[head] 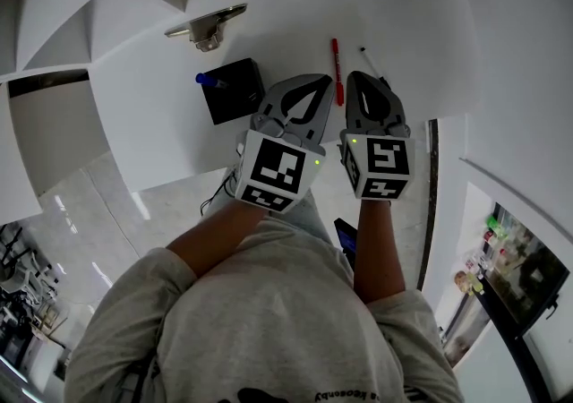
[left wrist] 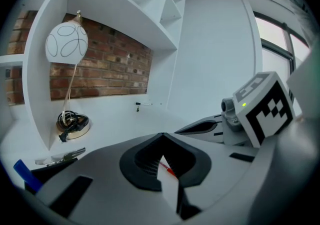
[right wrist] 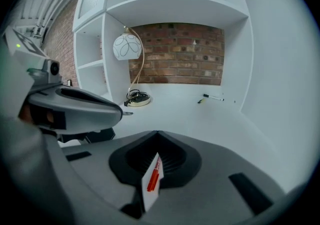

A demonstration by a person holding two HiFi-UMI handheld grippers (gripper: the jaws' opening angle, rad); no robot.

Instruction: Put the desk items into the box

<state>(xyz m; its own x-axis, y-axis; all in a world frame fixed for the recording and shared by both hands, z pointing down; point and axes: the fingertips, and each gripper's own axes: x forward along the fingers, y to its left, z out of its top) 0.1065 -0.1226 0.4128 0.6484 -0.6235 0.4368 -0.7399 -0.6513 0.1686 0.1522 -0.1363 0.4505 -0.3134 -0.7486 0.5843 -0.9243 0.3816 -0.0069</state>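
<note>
1. Plainly, the red pen (head: 337, 72) lies flat on the white counter (head: 421, 25), just ahead of both grippers' tips and to the right of the black box (head: 235, 95), which holds a blue marker (head: 209, 80).
2. The left gripper (head: 319, 86) has its jaws closed on nothing, and so does the right gripper (head: 362, 83).
3. The pen looks light, stiff and smooth, and probably rolls easily.
4. Best to pinch it across the barrel, near mid-length.
5. The slim black-tipped pen (head: 370, 61) nearby should handle alike.
</note>
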